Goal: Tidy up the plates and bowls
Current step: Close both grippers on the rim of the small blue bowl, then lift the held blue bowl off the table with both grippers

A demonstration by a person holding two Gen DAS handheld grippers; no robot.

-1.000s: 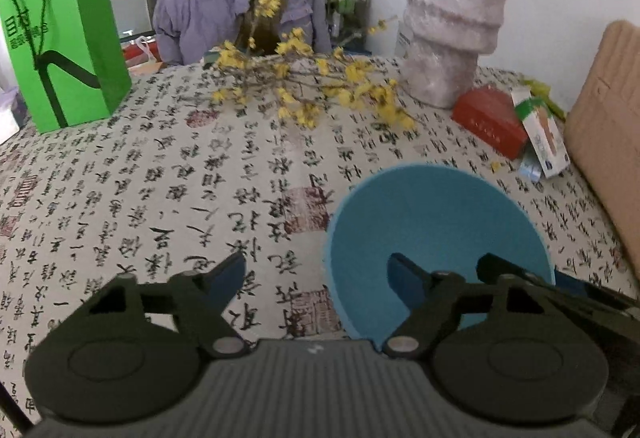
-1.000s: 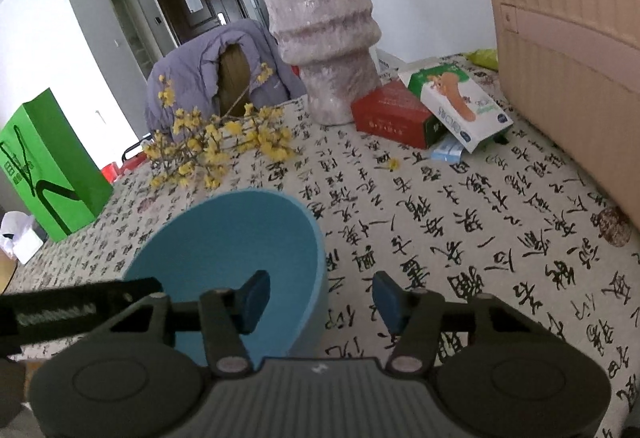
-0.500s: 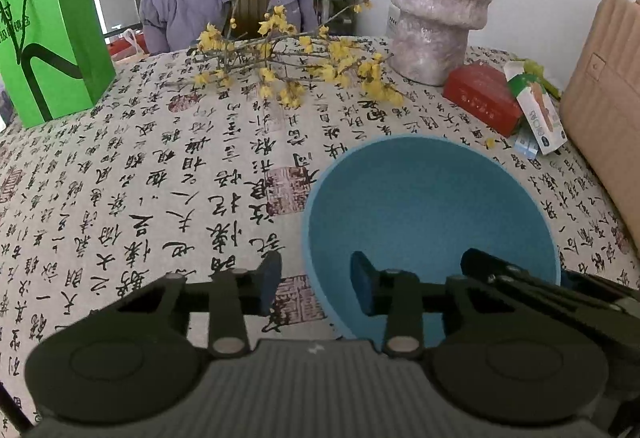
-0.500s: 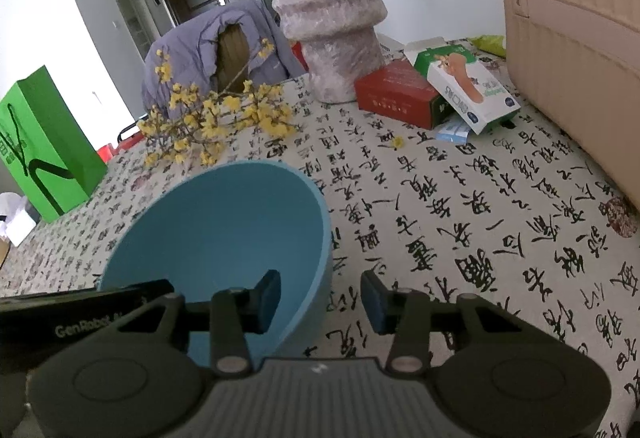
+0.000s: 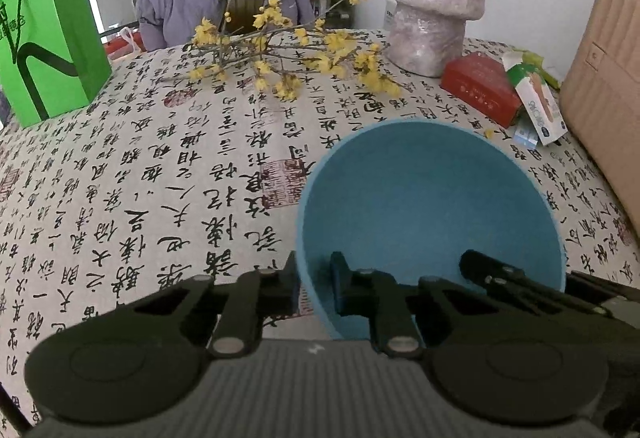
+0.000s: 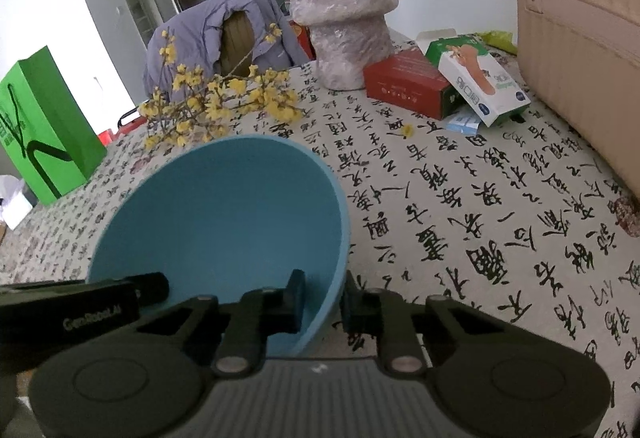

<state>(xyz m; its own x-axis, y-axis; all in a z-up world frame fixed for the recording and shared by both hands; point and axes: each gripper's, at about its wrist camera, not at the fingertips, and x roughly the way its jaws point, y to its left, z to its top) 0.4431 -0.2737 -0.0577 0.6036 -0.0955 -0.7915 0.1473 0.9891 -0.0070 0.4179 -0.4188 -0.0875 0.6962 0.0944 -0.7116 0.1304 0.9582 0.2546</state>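
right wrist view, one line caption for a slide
Right gripper closing on the near rim of a blue bowl on the calligraphy tablecloth.

Black tongs (image 5: 314, 286) with blue pads, silver pivot screws, ribbed grey housing.

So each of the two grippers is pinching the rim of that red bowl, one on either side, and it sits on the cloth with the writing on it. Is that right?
Not quite: the bowl is blue, not red, as both wrist views show. The rest holds: the left gripper and the right gripper each clamp its rim, one finger inside and one outside, on opposite sides, over the tablecloth printed with writing.
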